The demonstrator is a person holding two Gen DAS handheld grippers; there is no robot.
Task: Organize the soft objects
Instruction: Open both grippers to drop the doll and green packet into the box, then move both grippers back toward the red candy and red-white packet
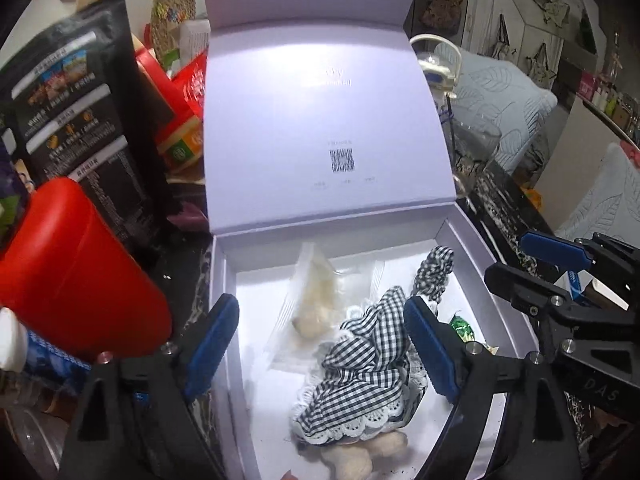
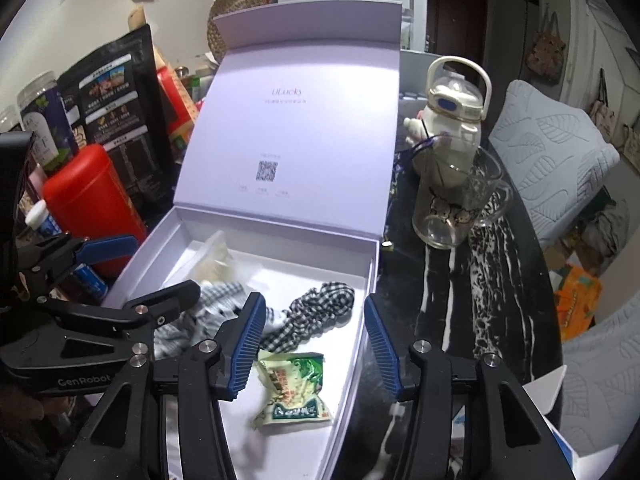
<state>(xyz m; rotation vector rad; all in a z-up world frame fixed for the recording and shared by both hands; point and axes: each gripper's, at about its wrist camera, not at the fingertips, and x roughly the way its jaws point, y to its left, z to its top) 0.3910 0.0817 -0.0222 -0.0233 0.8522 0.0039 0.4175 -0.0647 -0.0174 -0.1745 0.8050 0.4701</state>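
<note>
An open lilac gift box (image 1: 224, 280) (image 2: 372, 264) stands with its lid up. Inside lie a plush toy in a black-and-white gingham dress (image 1: 360, 364) (image 2: 216, 300), a gingham scrunchie (image 1: 434, 272) (image 2: 320, 306), a clear bag with a cream soft item (image 1: 316, 300) (image 2: 216, 256) and a green snack packet (image 2: 294, 388) (image 1: 462, 326). My left gripper (image 1: 320, 344) is open above the toy and holds nothing. My right gripper (image 2: 314, 340) is open above the packet and the box's right wall, empty. Each gripper shows in the other's view (image 1: 556, 276) (image 2: 136, 276).
A red canister (image 1: 72, 272) (image 2: 94, 204) and a black pouch (image 1: 84, 120) (image 2: 116, 120) stand left of the box. A glass mug (image 2: 460, 208) and a white bottle (image 2: 452, 120) stand right of it on the dark marbled table (image 2: 500, 300). Grey cushions (image 2: 552, 156) lie beyond.
</note>
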